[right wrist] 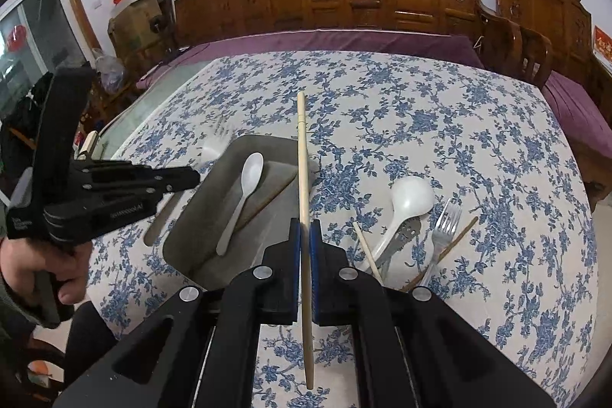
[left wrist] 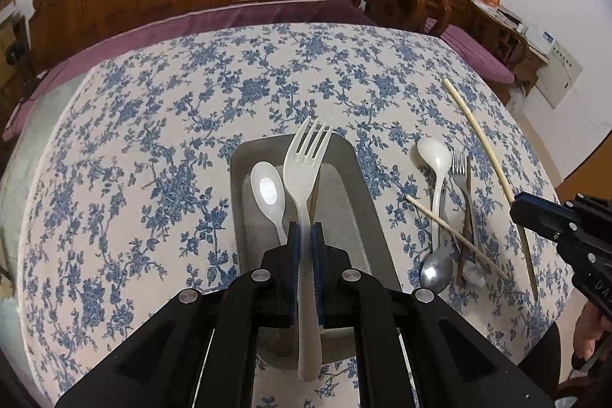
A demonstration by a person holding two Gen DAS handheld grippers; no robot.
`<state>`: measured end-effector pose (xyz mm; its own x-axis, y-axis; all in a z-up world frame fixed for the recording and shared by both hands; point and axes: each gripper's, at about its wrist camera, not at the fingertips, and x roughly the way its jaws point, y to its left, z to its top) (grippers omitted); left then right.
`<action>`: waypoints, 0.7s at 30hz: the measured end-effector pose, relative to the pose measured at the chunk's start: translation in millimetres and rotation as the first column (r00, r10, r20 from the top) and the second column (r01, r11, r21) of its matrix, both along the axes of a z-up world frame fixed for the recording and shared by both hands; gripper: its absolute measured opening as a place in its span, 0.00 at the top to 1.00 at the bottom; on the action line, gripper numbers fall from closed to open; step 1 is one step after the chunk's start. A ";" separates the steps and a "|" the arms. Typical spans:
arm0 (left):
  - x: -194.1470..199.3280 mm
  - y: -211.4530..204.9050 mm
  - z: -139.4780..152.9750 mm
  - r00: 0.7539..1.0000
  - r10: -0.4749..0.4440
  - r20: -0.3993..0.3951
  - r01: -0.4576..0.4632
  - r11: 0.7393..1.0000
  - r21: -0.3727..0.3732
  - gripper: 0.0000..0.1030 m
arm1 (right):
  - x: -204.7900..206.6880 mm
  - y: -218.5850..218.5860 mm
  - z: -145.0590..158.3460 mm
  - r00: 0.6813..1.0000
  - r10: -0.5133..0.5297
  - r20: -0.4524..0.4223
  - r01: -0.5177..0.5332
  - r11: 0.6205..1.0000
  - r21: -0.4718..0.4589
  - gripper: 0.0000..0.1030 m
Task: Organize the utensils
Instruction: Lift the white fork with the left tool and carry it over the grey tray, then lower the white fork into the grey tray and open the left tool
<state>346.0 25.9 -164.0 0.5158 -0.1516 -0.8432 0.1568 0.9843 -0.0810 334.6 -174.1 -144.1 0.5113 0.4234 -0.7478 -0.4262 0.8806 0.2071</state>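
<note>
Currently your left gripper (left wrist: 306,236) is clamped on the plastic fork (left wrist: 304,178), held lengthwise over the grey tray (left wrist: 355,178), evidently to lay it beside the white spoon (left wrist: 267,190). Your right gripper (right wrist: 305,232) pinches a pale chopstick (right wrist: 303,159) at the tray's edge; remaining utensils (right wrist: 413,228) lie loose on the tablecloth (right wrist: 459,140).

The left gripper (left wrist: 306,236) is clamping its blue pads shut while the right gripper (right wrist: 305,232) is doing likewise, both pointing forward.
</note>
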 end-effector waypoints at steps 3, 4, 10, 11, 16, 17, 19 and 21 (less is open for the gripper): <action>5.8 2.1 -8.0 1.000 0.003 -0.017 -0.003 1.000 -0.008 0.95 | 4.7 3.6 0.4 1.000 0.003 -0.012 -0.003 1.000 0.004 0.94; 7.6 1.4 -10.4 1.000 -0.001 -0.020 0.000 1.000 -0.005 0.95 | 6.3 5.4 0.0 1.000 0.006 -0.015 -0.006 1.000 0.002 0.94; 19.8 -0.3 -27.5 0.999 -0.005 -0.050 0.004 1.000 -0.017 0.95 | 14.1 18.8 -7.5 0.998 0.030 -0.047 -0.031 0.999 -0.018 0.94; 22.4 0.3 -30.5 0.998 -0.003 -0.055 0.002 1.000 -0.021 0.95 | 14.8 22.0 -9.0 0.998 0.037 -0.053 -0.039 0.999 -0.024 0.94; 32.6 -0.3 -42.6 0.997 -0.006 -0.082 0.004 1.000 -0.029 0.94 | 20.3 34.2 -16.7 0.996 0.060 -0.071 -0.063 0.997 -0.046 0.94; 34.1 -0.1 -43.5 0.997 -0.007 -0.082 0.005 1.000 -0.031 0.94 | 20.9 36.1 -18.1 0.995 0.060 -0.075 -0.064 0.997 -0.047 0.94; 35.4 1.2 -43.1 0.997 -0.005 -0.078 0.002 0.999 -0.037 0.94 | 24.2 40.3 -22.0 0.994 0.063 -0.084 -0.067 0.996 -0.050 0.94; 34.1 4.3 -41.3 0.997 -0.001 -0.072 -0.002 0.999 -0.044 0.94 | 26.1 45.5 -24.7 0.994 0.069 -0.088 -0.073 0.996 -0.053 0.94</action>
